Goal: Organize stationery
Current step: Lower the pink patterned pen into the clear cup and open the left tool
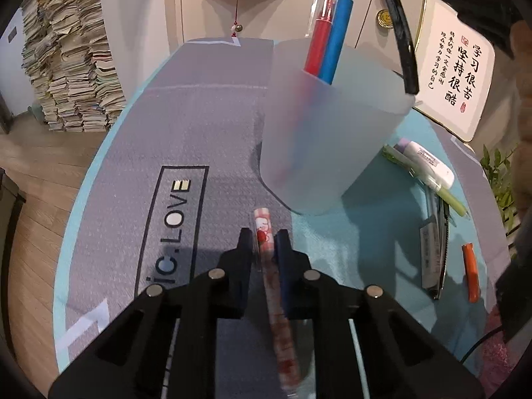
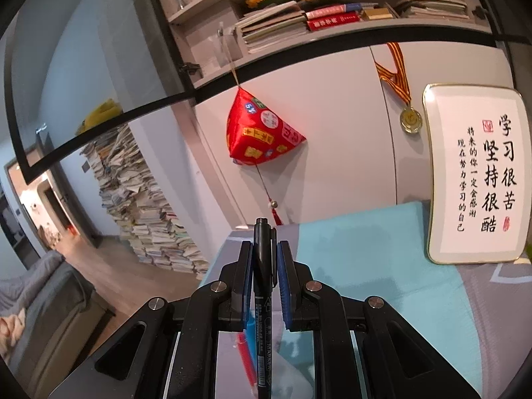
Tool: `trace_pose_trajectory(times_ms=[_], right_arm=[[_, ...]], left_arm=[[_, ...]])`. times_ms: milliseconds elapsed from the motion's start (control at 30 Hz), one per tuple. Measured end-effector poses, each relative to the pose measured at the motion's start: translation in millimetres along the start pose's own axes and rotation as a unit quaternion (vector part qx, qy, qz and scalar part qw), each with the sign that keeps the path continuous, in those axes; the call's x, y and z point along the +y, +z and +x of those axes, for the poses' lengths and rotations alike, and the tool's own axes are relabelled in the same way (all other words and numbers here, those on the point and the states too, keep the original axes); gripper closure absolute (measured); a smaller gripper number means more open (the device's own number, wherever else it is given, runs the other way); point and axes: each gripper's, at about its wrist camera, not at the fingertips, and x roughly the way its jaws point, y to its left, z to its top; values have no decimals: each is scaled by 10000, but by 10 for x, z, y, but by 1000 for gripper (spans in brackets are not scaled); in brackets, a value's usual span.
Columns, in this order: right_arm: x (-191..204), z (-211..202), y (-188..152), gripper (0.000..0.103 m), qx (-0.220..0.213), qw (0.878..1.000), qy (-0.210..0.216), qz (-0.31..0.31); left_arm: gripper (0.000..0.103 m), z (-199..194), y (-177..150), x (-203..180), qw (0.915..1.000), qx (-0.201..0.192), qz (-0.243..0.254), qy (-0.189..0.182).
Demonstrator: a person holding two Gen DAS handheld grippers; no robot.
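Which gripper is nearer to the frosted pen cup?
Right. The right gripper, shut on a black marker, hangs above the frosted pen cup; the left gripper, holding a patterned pen, is before it.

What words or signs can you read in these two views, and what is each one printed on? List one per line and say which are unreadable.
"iC.LOVE": grey desk mat, boxed; its start is hidden behind the left gripper.
"MARKER": black marker pen in the right gripper; smaller print unreadable.
"学习很苦 坚持很酷": framed calligraphy plaque; smaller columns unclear.
White correction pen label: too small.
Red hanging ornament patches: blurred.
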Motion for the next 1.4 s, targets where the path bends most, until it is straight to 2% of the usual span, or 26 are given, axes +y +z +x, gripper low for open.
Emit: trace_pose_trajectory(times_ms=[167, 500, 900, 1033, 1100, 1167, 1200, 1267, 1400], right_arm=[[-63, 26, -71, 88, 139, 9999, -4, -13], [-131, -181, -156, 88, 364, 9991, 114, -158], [-93, -250, -503, 87, 1453, 9882, 166, -459], [-127, -281, -518, 87, 1619, 9857, 202, -431], [-164, -366, -518, 84, 1659, 9848, 405, -326], [-203, -498, -537, 64, 1575, 9861, 453, -290], [-219, -576, -550, 62, 1509, 9870, 440, -323], [-241, -749, -587, 61, 1369, 9886, 346, -530], [-311, -1079, -778, 61, 1295, 9829, -217, -1289]], left_arm=[[92, -68, -16, 54, 9998, -63, -120, -123], [92, -525, 9, 58, 9973, -663, -205, -252], [92, -841, -57, 25, 9946, -1003, -142, -238], [92, -935, -53, 24, 9935, -1112, -108, -212], [92, -987, -34, 18, 9928, -1176, -93, -191], [92, -1045, -10, 4, 9920, -1247, -70, -181], [92, -1078, 13, -6, 9914, -1295, -51, -176], [92, -1143, 57, -11, 9900, -1395, -32, -194], [92, -1299, 240, -54, 9855, -1674, -31, -283]])
